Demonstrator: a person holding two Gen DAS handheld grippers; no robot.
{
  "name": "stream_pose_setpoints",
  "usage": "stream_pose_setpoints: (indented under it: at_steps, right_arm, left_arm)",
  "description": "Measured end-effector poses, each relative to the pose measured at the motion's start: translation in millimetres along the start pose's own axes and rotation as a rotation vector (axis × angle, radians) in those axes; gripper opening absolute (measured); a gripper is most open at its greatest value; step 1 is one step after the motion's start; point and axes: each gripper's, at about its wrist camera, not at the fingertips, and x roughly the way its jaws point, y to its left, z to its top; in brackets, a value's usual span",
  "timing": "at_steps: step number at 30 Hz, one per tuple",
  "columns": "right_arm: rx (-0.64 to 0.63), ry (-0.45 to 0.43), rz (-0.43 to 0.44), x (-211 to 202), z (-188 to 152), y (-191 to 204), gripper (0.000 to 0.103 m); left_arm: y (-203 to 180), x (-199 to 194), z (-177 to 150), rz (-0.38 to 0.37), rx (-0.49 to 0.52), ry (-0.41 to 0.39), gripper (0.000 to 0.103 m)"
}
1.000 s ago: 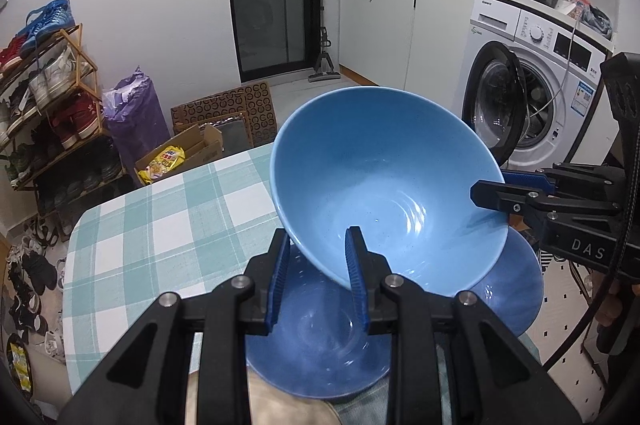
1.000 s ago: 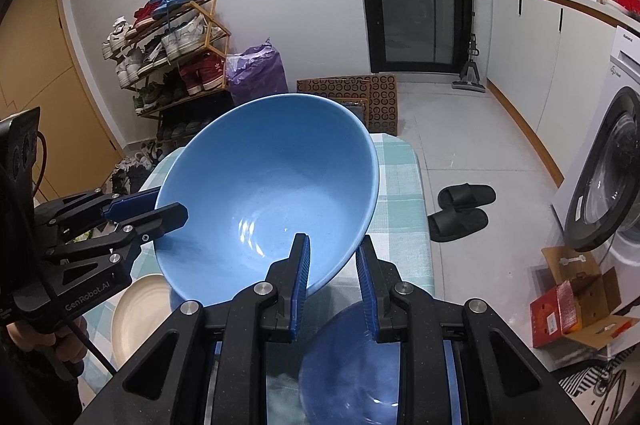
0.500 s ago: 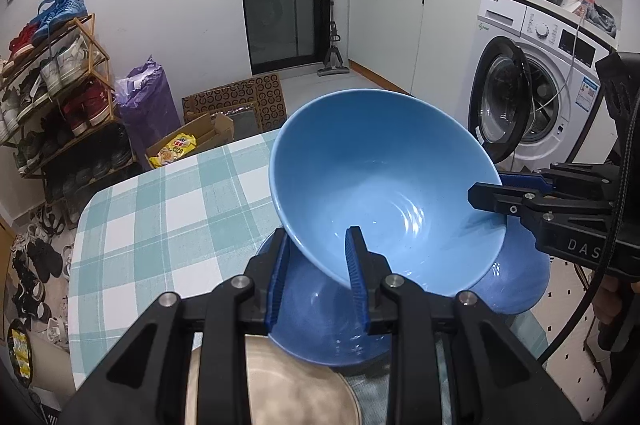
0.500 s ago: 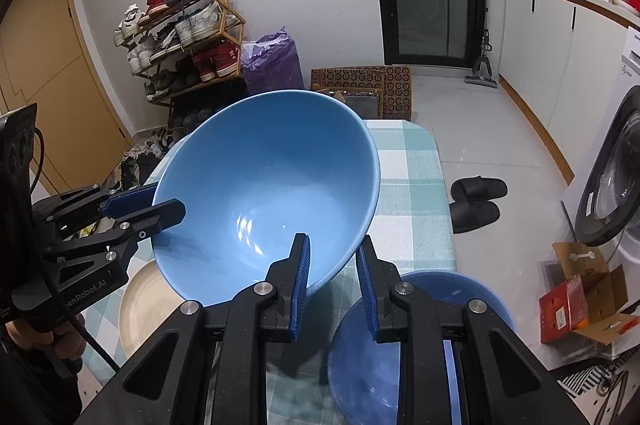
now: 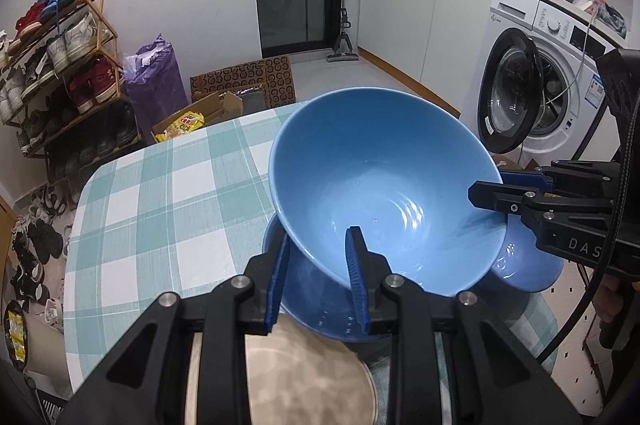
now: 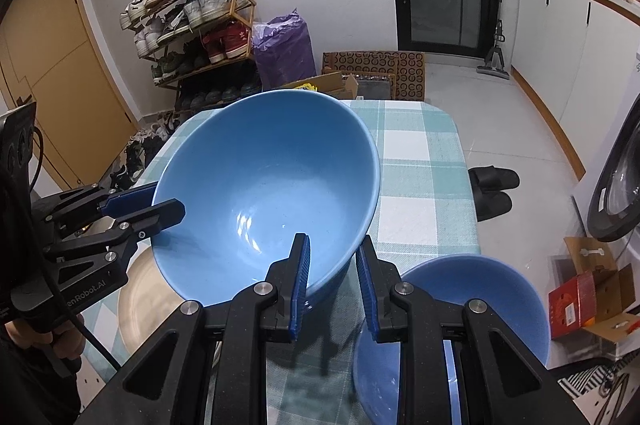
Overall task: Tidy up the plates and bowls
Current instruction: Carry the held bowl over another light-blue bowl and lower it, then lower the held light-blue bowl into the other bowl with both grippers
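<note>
Carried between both grippers, the large blue bowl [image 5: 384, 201] has sunk toward the checked tablecloth [image 5: 160, 201], exposing more of the beige plate [image 5: 312, 373] at the frame's bottom and the smaller blue bowl [image 6: 476, 305] lower right.

The large blue bowl [image 5: 384, 193] hides most of the lower bowl [image 5: 316, 309]; the beige plate [image 5: 304, 373] is cut off.
</note>
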Motion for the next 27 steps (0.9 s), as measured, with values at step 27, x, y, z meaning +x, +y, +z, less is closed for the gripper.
stream_pose_setpoints:
  at_steps: [27]
  right_arm:
    - [-0.049,0.087,-0.023,49,-9,15,0.024]
  left_arm:
    - [19,33,-29,0.006,-0.051,0.08,0.027]
